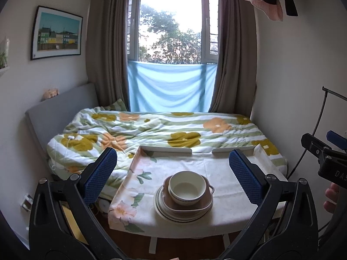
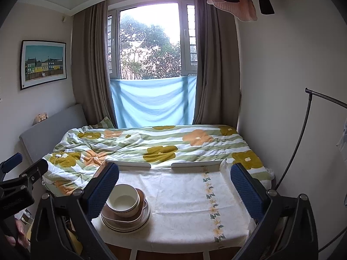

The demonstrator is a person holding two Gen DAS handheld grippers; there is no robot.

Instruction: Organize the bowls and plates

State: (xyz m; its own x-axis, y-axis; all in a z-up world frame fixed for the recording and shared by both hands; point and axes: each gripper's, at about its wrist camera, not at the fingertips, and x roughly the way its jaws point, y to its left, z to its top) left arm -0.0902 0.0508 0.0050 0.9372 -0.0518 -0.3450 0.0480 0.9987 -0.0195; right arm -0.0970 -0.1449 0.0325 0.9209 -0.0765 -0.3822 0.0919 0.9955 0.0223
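On the cloth-covered folding table (image 1: 227, 212), the white ceramic bowl (image 1: 187, 186) already sits nested in the brown square dish (image 1: 190, 205) atop round striped plates (image 1: 161, 211), so stacking looks finished; the left gripper (image 1: 173, 173) and right gripper (image 2: 174, 186) both hover spread wide, holding nothing.

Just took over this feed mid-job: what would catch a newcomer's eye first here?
The dish stack on the cloth-covered table: a white bowl sits in a brown dish atop round plates. The left gripper and right gripper are both open, holding nothing. Behind, a flowered quilt covers the bed below a bright window.
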